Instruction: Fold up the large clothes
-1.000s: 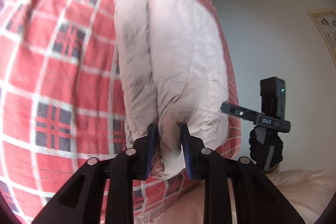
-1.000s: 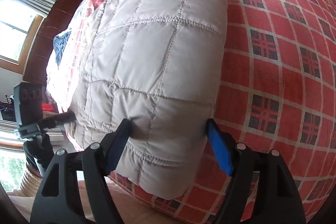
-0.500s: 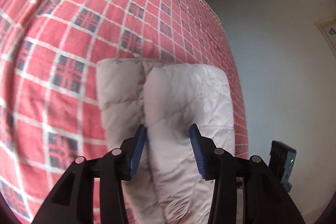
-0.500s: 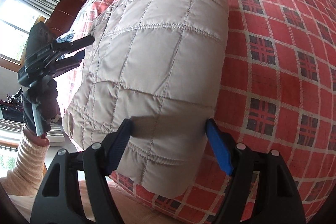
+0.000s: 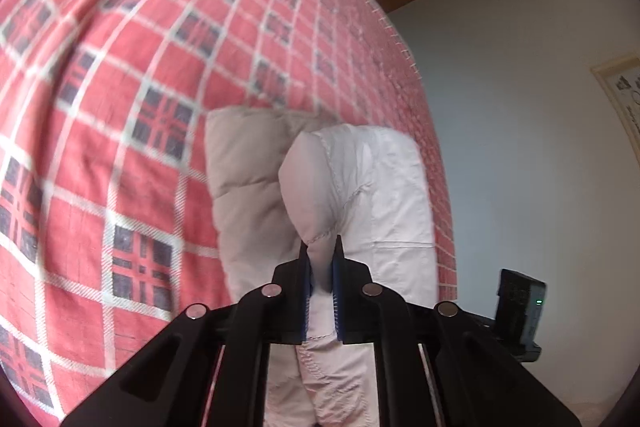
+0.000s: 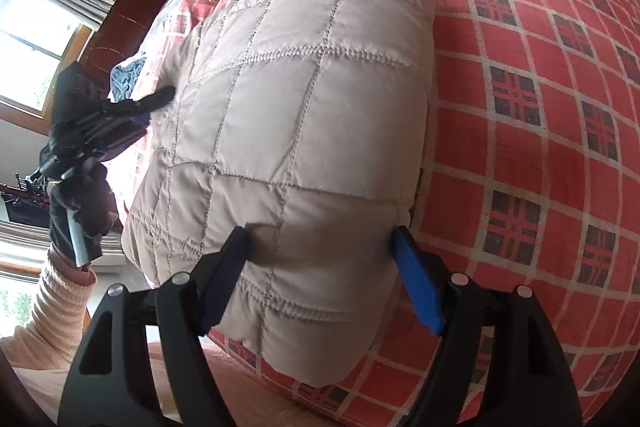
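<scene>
The quilted beige jacket (image 6: 304, 131), puffy and stitched in squares, lay folded into a thick bundle near the edge of the bed (image 6: 540, 75), on its red plaid cover; the left tool (image 5: 321, 267) was clamped on a pinched fold of the pale fabric; the right tool (image 6: 320, 267) stood wide apart, its blue pads flanking the bundle's near end.

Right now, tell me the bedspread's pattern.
Red plaid bedspread with white lines and dark squares, clearest in the right wrist view.
</scene>
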